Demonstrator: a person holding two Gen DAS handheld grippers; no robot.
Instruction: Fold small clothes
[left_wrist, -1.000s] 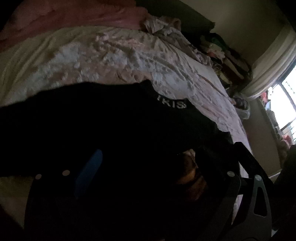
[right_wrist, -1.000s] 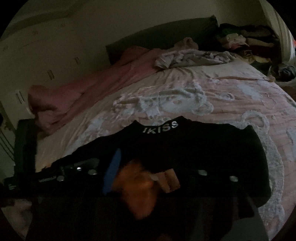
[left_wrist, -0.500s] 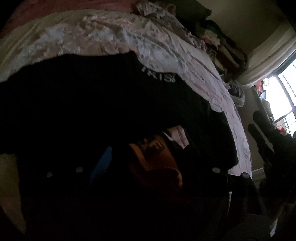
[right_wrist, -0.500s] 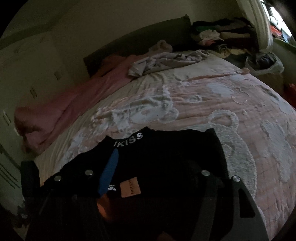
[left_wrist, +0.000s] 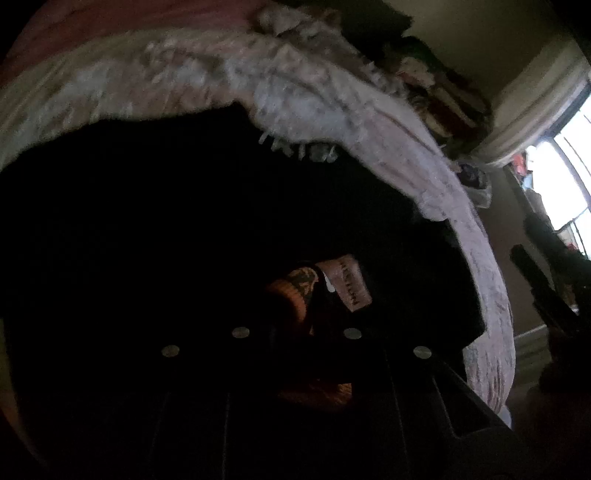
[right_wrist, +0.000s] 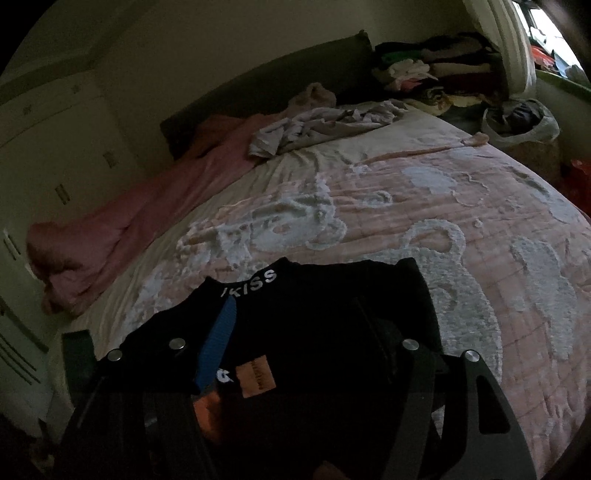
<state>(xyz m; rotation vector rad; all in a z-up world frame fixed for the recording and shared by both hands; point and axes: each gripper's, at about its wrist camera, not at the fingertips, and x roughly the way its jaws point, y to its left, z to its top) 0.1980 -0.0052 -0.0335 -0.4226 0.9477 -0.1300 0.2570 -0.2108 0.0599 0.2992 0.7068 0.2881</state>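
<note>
A black garment (right_wrist: 325, 317) with white "KISS" lettering at its neck lies flat on the bed's near side. It has an orange label (right_wrist: 256, 375) and an orange print near its hem. My right gripper (right_wrist: 295, 317) hovers over it, open, its blue pad (right_wrist: 218, 343) above the cloth left of the label. In the dim left wrist view the same garment (left_wrist: 147, 221) fills the frame. My left gripper (left_wrist: 306, 310) has its fingers drawn together on a fold of the cloth by the orange label (left_wrist: 349, 282).
A pink and white quilt (right_wrist: 424, 206) covers the bed. A pink blanket (right_wrist: 122, 221) lies along the far left, a crumpled grey cloth (right_wrist: 325, 125) near the headboard. Stacked clothes (right_wrist: 436, 70) and a bag (right_wrist: 524, 118) stand by the window at the right.
My left gripper's jaws went from wide apart to closed on the cloth by the orange label, and its blue pad is lost to sight. My right gripper shifted sideways over the garment and stayed open.
</note>
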